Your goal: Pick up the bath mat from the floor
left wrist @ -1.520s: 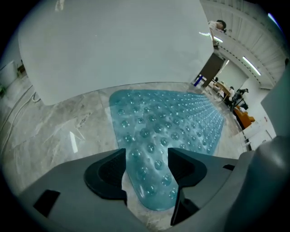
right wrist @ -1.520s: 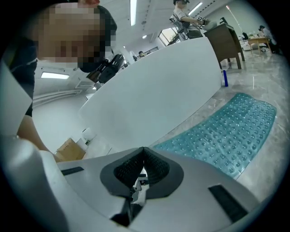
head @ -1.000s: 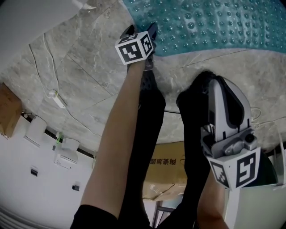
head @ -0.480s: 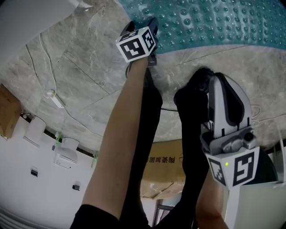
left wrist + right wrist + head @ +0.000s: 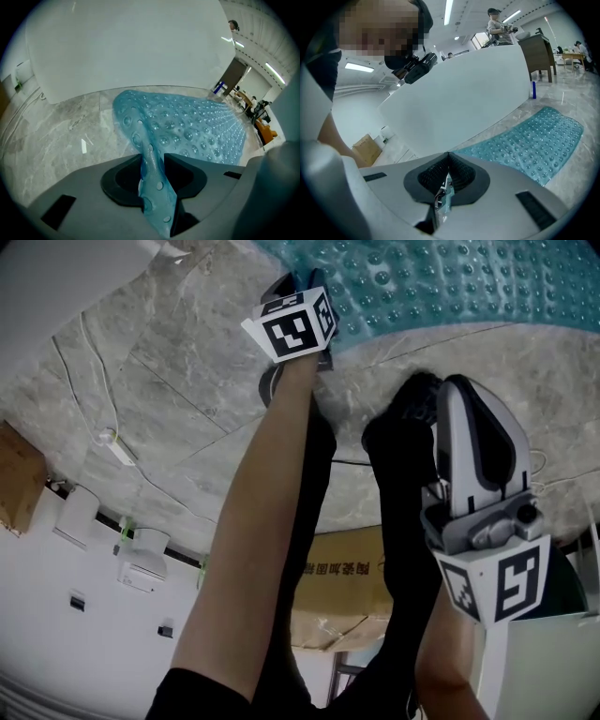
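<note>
The bath mat (image 5: 450, 277) is translucent teal with raised bubbles and lies on the marbled grey floor at the top of the head view. My left gripper (image 5: 300, 282) reaches down to its near corner. In the left gripper view its jaws have just been closing and now pinch a folded strip of the bath mat (image 5: 187, 126), which rises between the pads of the left gripper (image 5: 152, 164). My right gripper (image 5: 420, 390) hangs lower right, off the mat. The right gripper view shows the right gripper (image 5: 448, 161) with its pads together and the bath mat (image 5: 529, 136) beyond.
A white curved wall (image 5: 131, 47) borders the mat's far side. A cardboard box (image 5: 342, 601) stands below my arms and another box (image 5: 19, 474) at the left edge. A white cable (image 5: 103, 362) runs across the floor. A blue bottle (image 5: 533, 90) stands by the wall.
My left gripper has shifted a little toward the mat and its jaws have come onto the mat's corner. The right gripper has stayed put.
</note>
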Demonstrator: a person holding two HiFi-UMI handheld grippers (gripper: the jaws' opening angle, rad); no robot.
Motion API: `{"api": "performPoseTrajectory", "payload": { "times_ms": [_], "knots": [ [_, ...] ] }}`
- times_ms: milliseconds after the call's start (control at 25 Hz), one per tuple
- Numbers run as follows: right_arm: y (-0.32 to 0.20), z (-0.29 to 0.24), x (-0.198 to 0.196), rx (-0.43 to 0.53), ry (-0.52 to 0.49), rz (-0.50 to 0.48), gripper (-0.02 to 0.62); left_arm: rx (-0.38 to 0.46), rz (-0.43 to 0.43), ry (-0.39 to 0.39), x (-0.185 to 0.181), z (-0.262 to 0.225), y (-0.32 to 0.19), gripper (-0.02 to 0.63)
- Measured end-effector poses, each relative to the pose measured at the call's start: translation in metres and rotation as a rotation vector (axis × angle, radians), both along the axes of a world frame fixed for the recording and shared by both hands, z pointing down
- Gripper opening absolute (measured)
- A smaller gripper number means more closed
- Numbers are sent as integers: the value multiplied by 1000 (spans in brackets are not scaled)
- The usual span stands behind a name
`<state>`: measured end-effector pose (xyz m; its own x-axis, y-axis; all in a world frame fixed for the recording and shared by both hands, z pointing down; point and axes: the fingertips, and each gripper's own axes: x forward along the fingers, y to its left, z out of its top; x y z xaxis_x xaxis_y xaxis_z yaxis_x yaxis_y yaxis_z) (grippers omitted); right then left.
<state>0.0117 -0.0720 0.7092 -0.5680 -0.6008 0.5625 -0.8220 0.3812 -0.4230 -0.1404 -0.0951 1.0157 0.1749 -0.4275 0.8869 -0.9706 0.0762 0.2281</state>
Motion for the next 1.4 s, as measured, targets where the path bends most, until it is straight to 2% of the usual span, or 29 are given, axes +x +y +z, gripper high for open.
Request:
{"api": "performPoseTrajectory", "payload": {
  "times_ms": [200, 400, 600, 920, 1040, 1160, 1400],
  "knots": [
    [-2, -17, 2, 41, -15, 4, 12, 20, 73, -20, 20, -37, -5, 89],
    [-8, -61, 10, 61, -53, 67, 12, 61, 180, 14, 42, -102, -21, 71],
    [-19, -133, 35, 87, -33, 80, 12, 81, 200, 60, 70, -180, -30, 60],
    [-26, -265, 94, 152, 11, 114, 12, 126, 242, 181, 146, -326, -35, 46],
    [-24, -308, 116, 169, 26, 128, 12, 139, 264, 203, 167, -378, -38, 46],
    [-17, -350, 138, 181, 35, 151, 12, 145, 279, 223, 184, -430, -32, 46],
    [-5, -442, 173, 228, 27, 169, 12, 192, 306, 322, 203, -540, -12, 46]
  ]
}}
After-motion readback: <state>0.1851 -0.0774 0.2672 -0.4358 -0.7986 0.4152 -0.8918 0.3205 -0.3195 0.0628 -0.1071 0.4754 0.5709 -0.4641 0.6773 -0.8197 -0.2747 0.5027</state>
